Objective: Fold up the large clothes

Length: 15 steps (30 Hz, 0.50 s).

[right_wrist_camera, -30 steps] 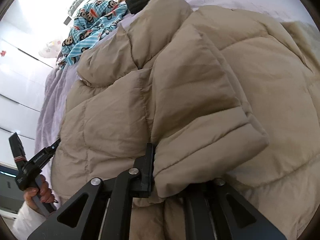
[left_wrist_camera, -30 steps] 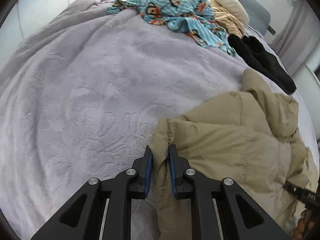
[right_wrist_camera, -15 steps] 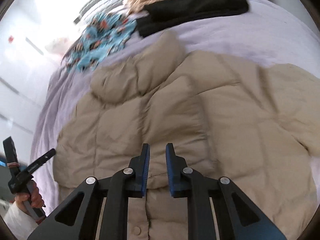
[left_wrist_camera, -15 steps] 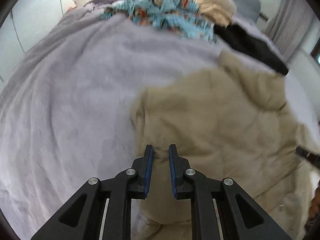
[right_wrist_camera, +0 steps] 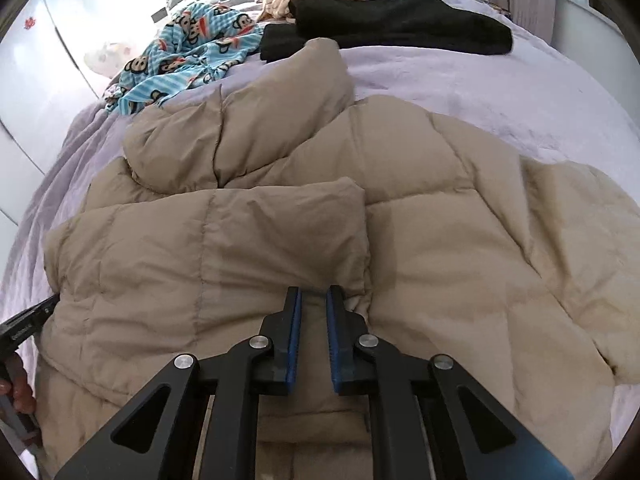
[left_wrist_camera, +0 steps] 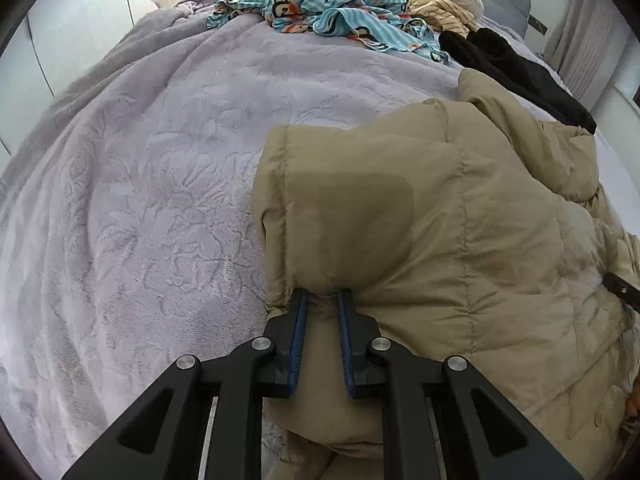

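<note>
Sleeve now folded across the tan puffer jacket [right_wrist_camera: 280, 240]; you've let go: left gripper [left_wrist_camera: 322, 300] and right gripper [right_wrist_camera: 313, 294] both slightly apart, holding nothing. Other sleeve next.

No legible words, brand names or nos. are showing anywhere in either view. A small pale imprint is sitting on the left hand-held gripper [right_wrist_camera: 28, 326] body at the left edge of the right wrist view, but it's coming out too blurred to read. The blue striped cloth [left_wrist_camera: 332, 4] is carrying cartoon monkey faces only, no lettering.
</note>
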{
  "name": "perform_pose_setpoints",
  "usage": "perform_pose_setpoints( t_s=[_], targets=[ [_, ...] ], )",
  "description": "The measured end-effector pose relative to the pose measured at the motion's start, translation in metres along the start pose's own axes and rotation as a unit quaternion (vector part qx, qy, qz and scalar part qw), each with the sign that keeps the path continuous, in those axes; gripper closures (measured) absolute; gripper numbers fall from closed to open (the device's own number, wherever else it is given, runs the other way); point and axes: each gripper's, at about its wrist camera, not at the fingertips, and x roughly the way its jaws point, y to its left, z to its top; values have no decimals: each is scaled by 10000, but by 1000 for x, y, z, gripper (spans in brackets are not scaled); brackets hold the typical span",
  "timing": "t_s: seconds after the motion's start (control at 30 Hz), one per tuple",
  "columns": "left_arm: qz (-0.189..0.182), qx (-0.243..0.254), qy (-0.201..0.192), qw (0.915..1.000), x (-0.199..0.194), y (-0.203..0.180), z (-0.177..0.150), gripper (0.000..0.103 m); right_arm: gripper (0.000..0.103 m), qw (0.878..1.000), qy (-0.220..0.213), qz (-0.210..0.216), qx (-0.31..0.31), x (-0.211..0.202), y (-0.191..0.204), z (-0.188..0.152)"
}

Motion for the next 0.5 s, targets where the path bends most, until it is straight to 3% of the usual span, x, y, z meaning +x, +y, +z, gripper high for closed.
perform_pose_setpoints(
  t_s=[0.07,0.13,0.3,0.37,0.43,0.5],
  targets=[
    [75,-13,41,10000,-7,-1,2,85,91,9998,73,1,201,-6,-8,0],
    [173,2,57,9998,-17,-3,5,85,84,9985,173,-72,511,-15,-24,-2],
    [149,201,146,9996,-46,-28,3,85,82,9943,321,163,1006,-48,-52,-18],
    [88,275,182,9994,-55,-43,-2,85,74,9924,379,281,1140,-60,-59,-27],
    [-28,359,287,9989,-62,-65,-9,85,58,9892,452,399,1339,-71,-68,-38],
    [-138,394,390,9984,-68,-89,-18,85,57,9851,516,517,1558,-80,-78,-49]
  ],
)
